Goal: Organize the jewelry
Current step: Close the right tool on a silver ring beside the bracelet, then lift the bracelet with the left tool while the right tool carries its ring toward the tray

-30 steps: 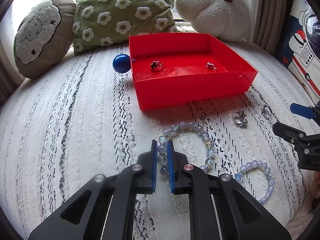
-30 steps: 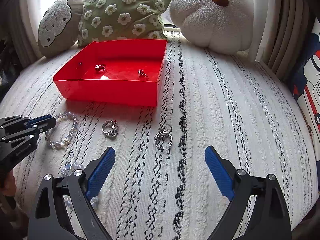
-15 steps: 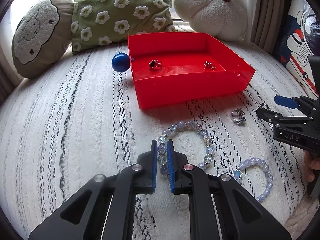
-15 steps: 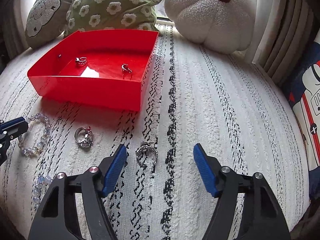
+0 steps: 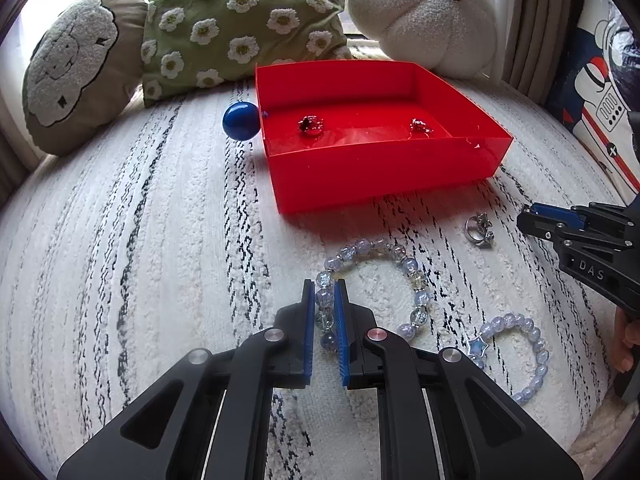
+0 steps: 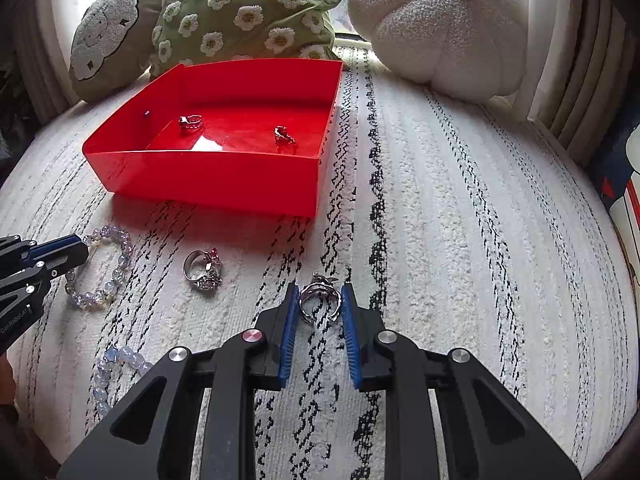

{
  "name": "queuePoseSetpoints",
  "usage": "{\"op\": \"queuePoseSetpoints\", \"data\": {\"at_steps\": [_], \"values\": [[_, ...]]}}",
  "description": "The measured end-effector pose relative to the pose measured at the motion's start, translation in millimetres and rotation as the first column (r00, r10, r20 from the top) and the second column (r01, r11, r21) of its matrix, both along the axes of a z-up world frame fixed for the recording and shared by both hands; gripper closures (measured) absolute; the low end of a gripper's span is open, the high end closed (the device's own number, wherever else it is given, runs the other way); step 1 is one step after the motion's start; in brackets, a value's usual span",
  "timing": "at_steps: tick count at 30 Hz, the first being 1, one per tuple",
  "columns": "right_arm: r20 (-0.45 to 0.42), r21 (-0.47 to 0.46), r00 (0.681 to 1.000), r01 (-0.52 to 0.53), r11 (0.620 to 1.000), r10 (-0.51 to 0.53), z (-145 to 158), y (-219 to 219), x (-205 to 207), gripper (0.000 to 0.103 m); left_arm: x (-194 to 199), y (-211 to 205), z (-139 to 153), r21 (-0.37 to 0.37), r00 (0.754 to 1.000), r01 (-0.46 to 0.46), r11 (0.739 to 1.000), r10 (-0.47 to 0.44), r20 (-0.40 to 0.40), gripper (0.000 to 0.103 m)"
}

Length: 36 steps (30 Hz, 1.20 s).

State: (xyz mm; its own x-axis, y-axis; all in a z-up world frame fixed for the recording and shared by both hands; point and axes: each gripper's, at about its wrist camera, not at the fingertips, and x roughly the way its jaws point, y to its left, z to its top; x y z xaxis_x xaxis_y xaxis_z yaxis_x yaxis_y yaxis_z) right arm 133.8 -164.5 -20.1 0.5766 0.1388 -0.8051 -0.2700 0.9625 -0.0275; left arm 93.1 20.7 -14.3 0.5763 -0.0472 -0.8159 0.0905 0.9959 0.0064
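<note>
- The left gripper (image 5: pixel 325 300), low centre of its frame, is clenched on the beaded bracelet (image 5: pixel 372 284); several clear bluish beads sit pinched between its blue pads, and the loop lies on the rug to the right.
- The right gripper (image 6: pixel 320 304), low centre of its frame, brackets a silver ring (image 6: pixel 320 300) on the rug, the pads touching its sides.
- The red tray (image 6: pixel 208 178), upper left of that frame, holds two small rings (image 6: pixel 190 123) (image 6: pixel 285 138).
- A second silver ring (image 6: pixel 203 268) and a pale bead bracelet (image 5: pixel 516 354) lie on the nubby white, black-streaked rug (image 6: pixel 460 240).
</note>
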Motion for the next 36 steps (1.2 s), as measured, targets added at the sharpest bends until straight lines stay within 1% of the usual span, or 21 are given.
{"op": "queuePoseSetpoints", "data": {"at_steps": [6, 11, 15, 27, 36], "values": [[0.009, 0.031, 1.000, 0.003, 1.000, -0.003, 5.1, -2.0, -5.4, 0.082, -1.0, -0.8, 1.6, 0.001, 1.000, 0.008, 1.000, -0.008, 0.007, 0.094], [0.046, 0.076, 0.999, -0.014, 0.997, 0.010, 19.4, -1.8, -16.4, 0.082, -4.9, -3.3, 7.5, 0.001, 1.000, 0.017, 1.000, -0.017, 0.026, 0.094], [0.085, 0.087, 0.996, -0.029, 0.996, 0.022, 30.0, -2.0, -24.9, 0.082, -7.3, -4.5, 14.7, -0.010, 0.999, 0.027, 1.000, -0.026, 0.043, 0.094], [0.123, 0.154, 0.991, -0.069, 0.986, 0.050, 55.0, -4.0, -43.2, 0.082, -29.0, -17.6, 64.5, -0.037, 0.986, 0.086, 0.996, -0.080, 0.145, 0.094], [0.138, 0.159, 0.987, -0.103, 0.982, 0.081, 64.5, 4.7, -53.8, 0.082, -39.5, -11.0, 87.4, -0.051, 0.979, 0.070, 0.996, -0.059, 0.196, 0.094]]}}
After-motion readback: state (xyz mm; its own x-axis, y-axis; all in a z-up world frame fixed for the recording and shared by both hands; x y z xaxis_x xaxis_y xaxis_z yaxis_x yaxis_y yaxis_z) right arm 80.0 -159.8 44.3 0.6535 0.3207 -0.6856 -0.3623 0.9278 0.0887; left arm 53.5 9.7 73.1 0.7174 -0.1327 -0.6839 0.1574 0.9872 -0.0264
